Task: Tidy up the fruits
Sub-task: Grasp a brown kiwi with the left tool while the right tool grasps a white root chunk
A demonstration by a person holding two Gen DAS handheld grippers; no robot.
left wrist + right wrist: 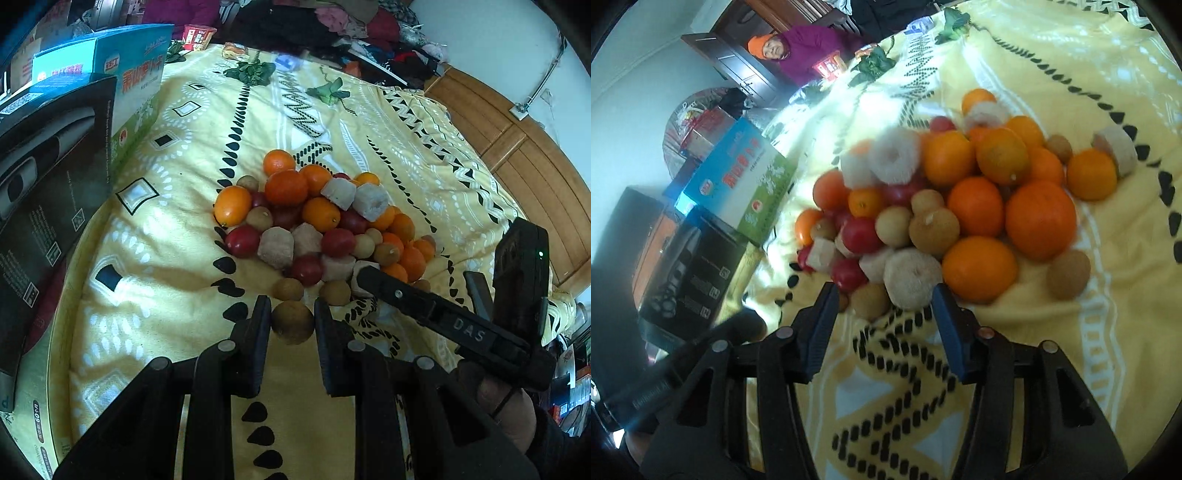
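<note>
A brown longan point(292, 322) is clamped between the jaws of the left tool point(292, 325), lifted just clear of the fruit pile point(317, 221) heaped on the yellow patterned bedspread point(155, 280). It is best carried gently to its own group, without extra squeeze on the thin shell. The right tool point(884, 314) is part open at the pile's near edge, a pale cut chunk point(911, 277) just ahead, not gripped. "DAS" is read on the right tool's arm; the box lettering is not legible.

clear: yellow blanket point(155, 258) left of fruit pile point(317, 225) | blocked: boxes point(55, 177) along left edge
</note>
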